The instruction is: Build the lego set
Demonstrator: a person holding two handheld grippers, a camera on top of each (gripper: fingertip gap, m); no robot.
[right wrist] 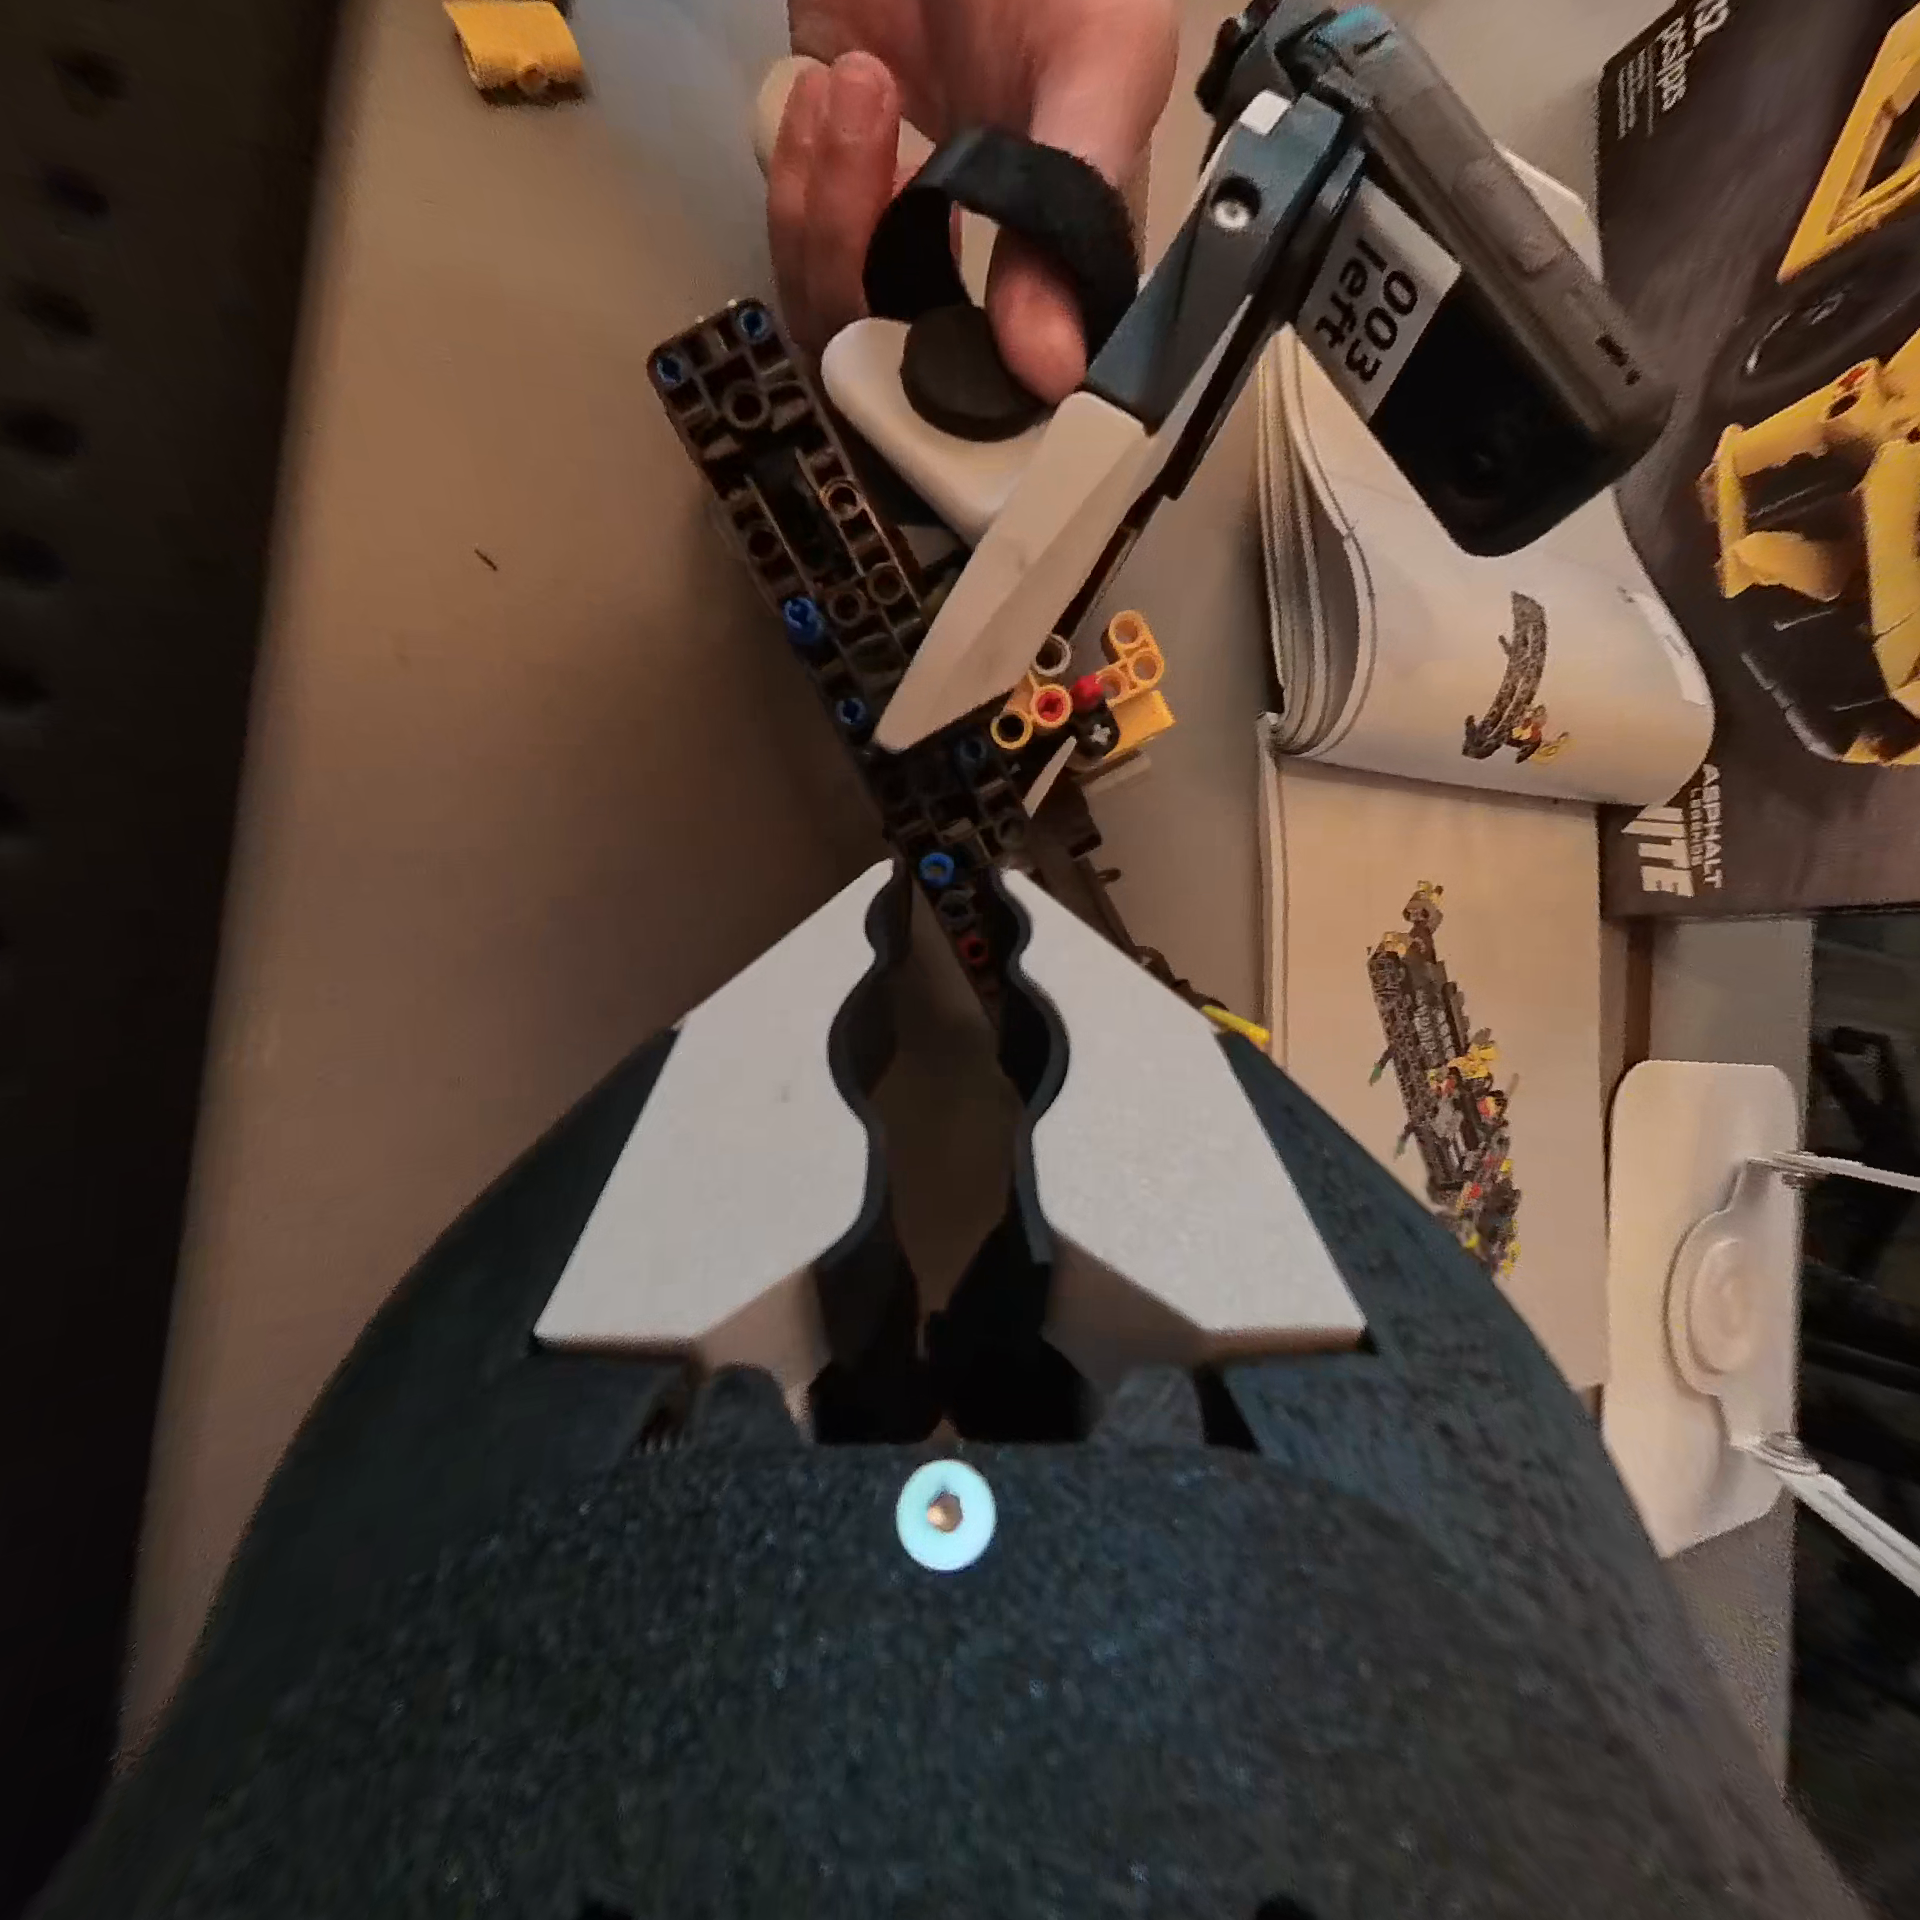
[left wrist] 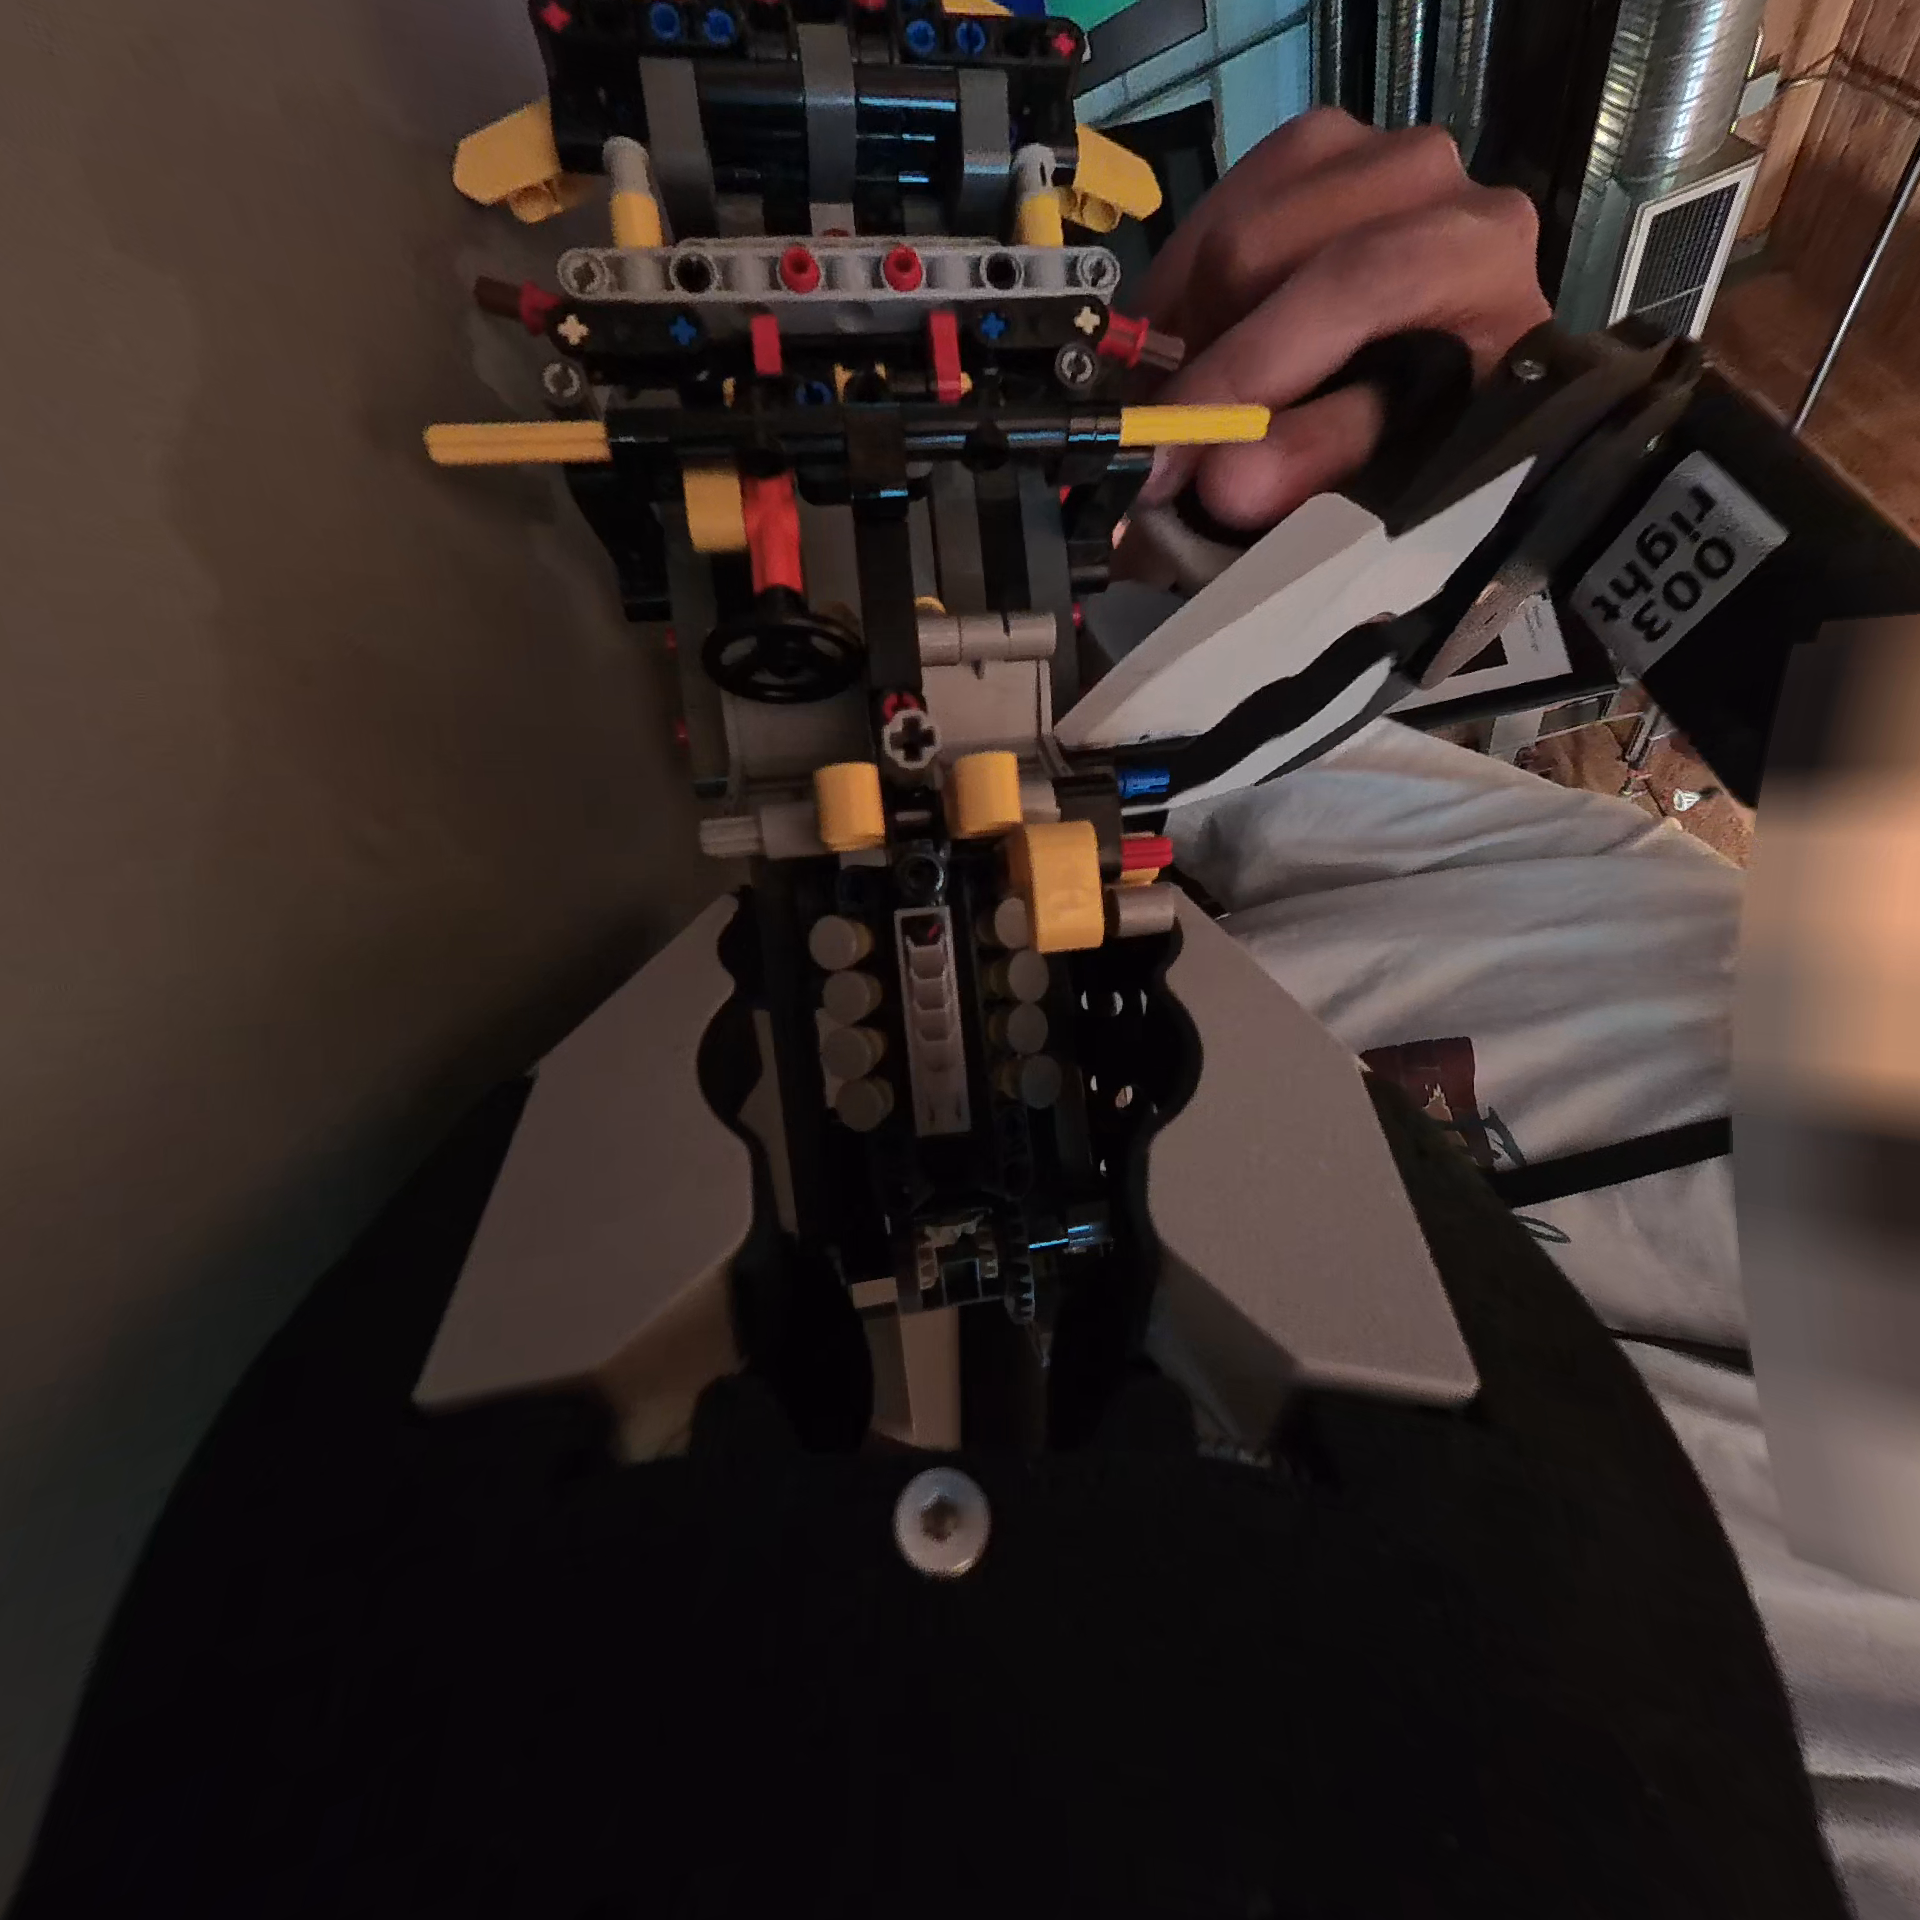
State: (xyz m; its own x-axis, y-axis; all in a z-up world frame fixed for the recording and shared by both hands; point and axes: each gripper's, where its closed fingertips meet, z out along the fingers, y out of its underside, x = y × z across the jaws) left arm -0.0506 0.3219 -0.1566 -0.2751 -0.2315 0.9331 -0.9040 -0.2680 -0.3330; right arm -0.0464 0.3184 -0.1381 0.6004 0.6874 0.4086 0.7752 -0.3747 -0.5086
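Note:
The Lego model (left wrist: 894, 582) is a long black Technic chassis with yellow, red and grey parts and a small black steering wheel. It is held in the air. My left gripper (left wrist: 951, 935) is shut on its near end, with the chassis running up and away between the grey fingers (left wrist: 623, 1122). My right gripper (left wrist: 1174, 675) comes in from the right and meets the chassis side. In the right wrist view the right gripper (right wrist: 951, 894) is shut on the edge of the chassis (right wrist: 800, 540). The left gripper (right wrist: 997, 623) grips the chassis farther up.
An open instruction booklet (right wrist: 1455, 831) lies on the beige table (right wrist: 468, 727) to the right. A dark set box (right wrist: 1766, 468) lies beyond it. A loose yellow piece (right wrist: 514, 52) sits at the far edge. A white mount (right wrist: 1704, 1299) lies at right. A person's hand (left wrist: 1340, 281) holds the right gripper. Only a small space, under 4 cm, lies between the two pairs of fingers. Both grippers' tips are roughly 20 cm from the loose yellow piece (right wrist: 514, 52).

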